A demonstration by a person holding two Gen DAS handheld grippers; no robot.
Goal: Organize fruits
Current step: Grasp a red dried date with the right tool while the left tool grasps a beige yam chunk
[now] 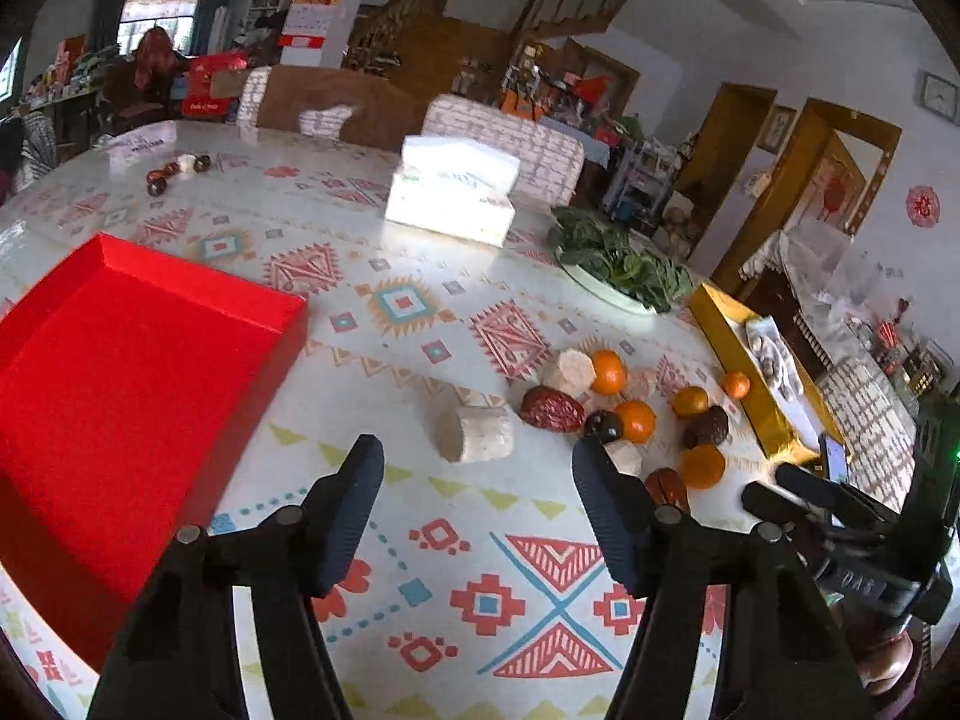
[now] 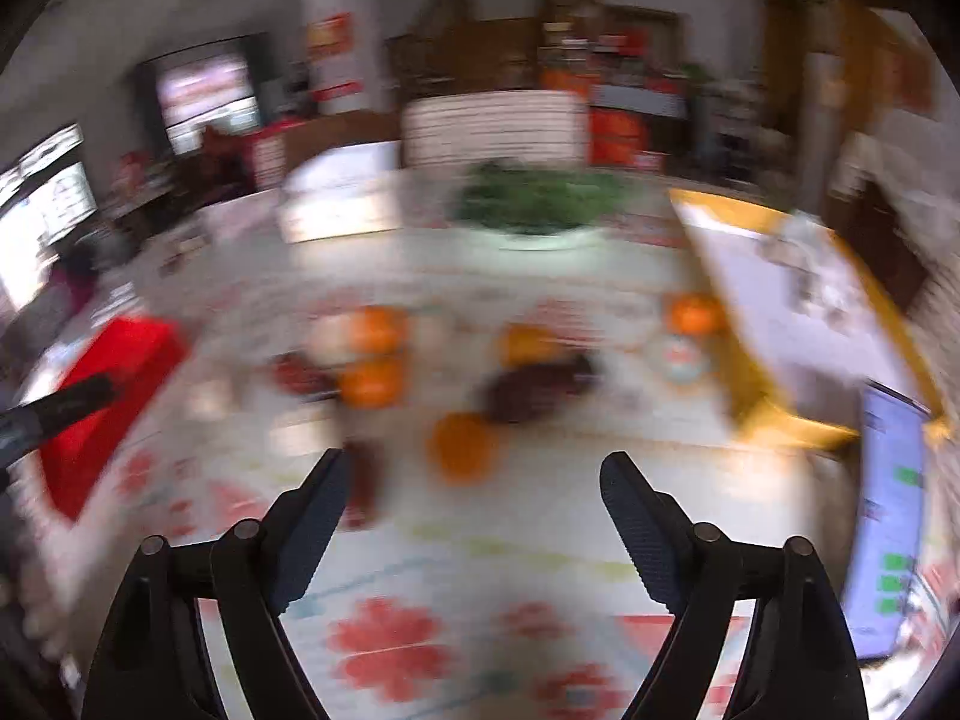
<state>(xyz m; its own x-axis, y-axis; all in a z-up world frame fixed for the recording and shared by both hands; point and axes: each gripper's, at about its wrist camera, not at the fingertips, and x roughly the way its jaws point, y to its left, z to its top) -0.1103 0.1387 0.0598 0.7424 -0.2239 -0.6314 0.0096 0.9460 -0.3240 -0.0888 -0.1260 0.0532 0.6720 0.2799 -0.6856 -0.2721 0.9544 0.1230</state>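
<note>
Loose fruit lies on the patterned tablecloth: several small oranges, red dates and pale cut cylinders. An empty red tray sits at the left. My left gripper is open and empty, just short of the nearest pale cylinder. My right gripper is open and empty above the table, an orange just beyond its fingertips. The right wrist view is heavily blurred; the oranges, a dark date and the red tray still show. The right gripper also shows at the left wrist view's right edge.
A white tissue pack and a plate of leafy greens stand farther back. A gold box lies at the right beside a phone. A few more dates lie at the far left. Chairs line the far edge.
</note>
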